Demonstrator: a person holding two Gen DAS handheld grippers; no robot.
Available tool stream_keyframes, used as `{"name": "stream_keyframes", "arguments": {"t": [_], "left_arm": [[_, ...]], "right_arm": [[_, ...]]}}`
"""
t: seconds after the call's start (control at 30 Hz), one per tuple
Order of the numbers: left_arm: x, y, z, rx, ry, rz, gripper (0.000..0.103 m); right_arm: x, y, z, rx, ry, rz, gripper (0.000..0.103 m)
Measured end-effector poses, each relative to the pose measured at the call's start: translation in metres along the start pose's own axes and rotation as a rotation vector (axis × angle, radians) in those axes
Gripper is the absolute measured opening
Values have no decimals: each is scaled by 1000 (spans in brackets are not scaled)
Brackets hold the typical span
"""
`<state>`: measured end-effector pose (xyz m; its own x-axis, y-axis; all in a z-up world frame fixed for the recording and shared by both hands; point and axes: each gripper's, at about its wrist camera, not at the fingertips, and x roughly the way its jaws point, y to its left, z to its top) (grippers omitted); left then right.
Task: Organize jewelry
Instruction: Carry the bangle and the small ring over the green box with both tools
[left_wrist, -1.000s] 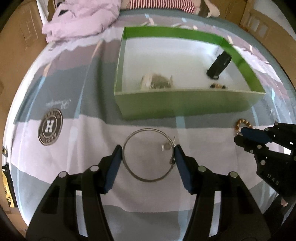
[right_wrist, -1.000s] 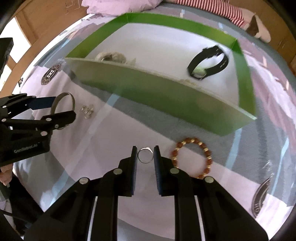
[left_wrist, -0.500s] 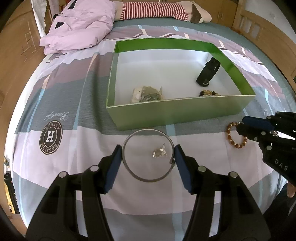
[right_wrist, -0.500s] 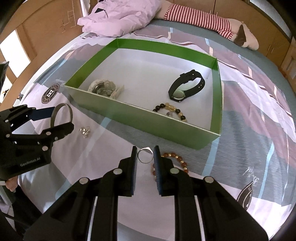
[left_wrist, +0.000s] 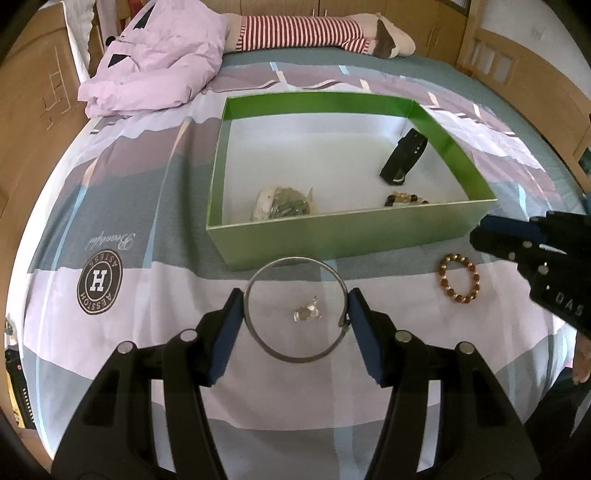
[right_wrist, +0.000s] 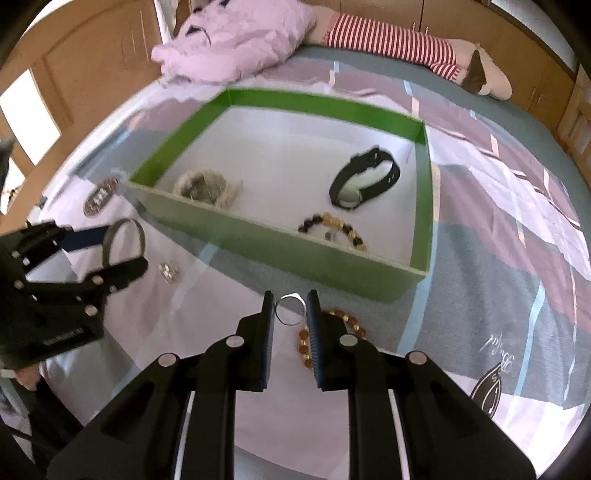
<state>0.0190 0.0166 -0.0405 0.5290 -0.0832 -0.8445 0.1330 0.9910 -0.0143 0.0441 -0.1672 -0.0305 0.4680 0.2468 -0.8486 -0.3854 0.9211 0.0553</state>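
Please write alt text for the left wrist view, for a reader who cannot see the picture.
The left gripper holds a thin silver bangle between its fingers, above a patterned bedsheet. Ahead lies an open green box containing a black watch; a brown bead bracelet lies on the sheet near the right gripper.

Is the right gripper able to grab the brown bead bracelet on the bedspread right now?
Probably not yet: the right gripper is shut on a silver ring, though the brown bead bracelet lies uncovered just beneath it.

green box (left_wrist: 347, 232) wall ahead, open top
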Motion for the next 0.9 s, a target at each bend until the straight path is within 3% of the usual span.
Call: {"name": "stream_keyframes", "arguments": {"t": [0.3, 0.63, 0.9], "left_arm": [[-8, -2, 3, -7, -52, -4, 58], [-25, -3, 13, -12, -142, -9, 58], [-18, 2, 54, -41, -213, 17, 58]], "right_arm": [[-13, -7, 6, 12, -58, 2, 17], [-36, -3, 12, 10, -201, 41, 17], [-40, -10, 27, 56, -305, 34, 18]]}}
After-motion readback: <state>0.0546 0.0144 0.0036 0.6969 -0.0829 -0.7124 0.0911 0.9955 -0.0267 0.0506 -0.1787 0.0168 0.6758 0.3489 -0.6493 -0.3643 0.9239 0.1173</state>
